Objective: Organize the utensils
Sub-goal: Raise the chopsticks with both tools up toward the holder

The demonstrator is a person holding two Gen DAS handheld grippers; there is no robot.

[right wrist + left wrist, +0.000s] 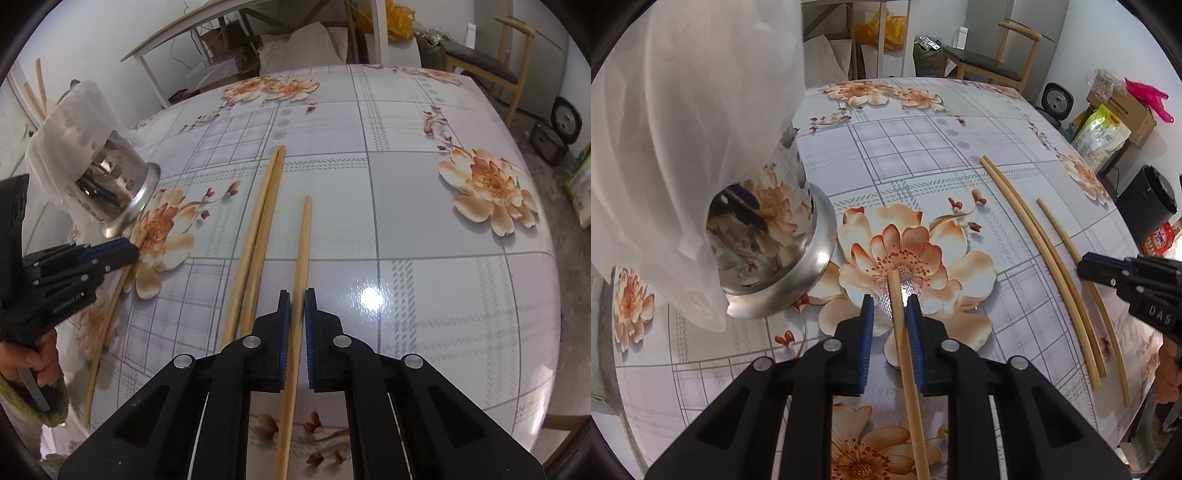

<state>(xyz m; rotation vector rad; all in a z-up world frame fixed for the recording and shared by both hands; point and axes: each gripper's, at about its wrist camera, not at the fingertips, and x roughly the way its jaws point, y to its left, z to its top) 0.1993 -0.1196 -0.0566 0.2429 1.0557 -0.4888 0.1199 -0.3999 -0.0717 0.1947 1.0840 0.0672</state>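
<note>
In the left wrist view, the left gripper [890, 306] points down at the flowered table [923, 147], its blue pads nearly closed around a chopstick [905, 354] that runs from 6 o'clock up to the frame's centre; the right pad touches the stick, and a sliver of gap shows on the left. At 9 o'clock stands a shiny metal holder [775, 243], partly draped by white gauzy cloth [683, 129]. Toward 3 o'clock the right gripper [1086, 264] closes on a lone chopstick [1067, 243], with a pair of chopsticks [1034, 229] lying just beside it.

In the right wrist view, the right gripper [297, 295] is clamped tight on that lone chopstick [304, 240], which extends toward 12 o'clock. The pair [258, 229] lies just left of it. At 9 o'clock is the left gripper [129, 251] over its chopstick [107, 325], with a hand [33, 358] on its handle. The holder [122, 184] stands further off at 10 o'clock.
</note>
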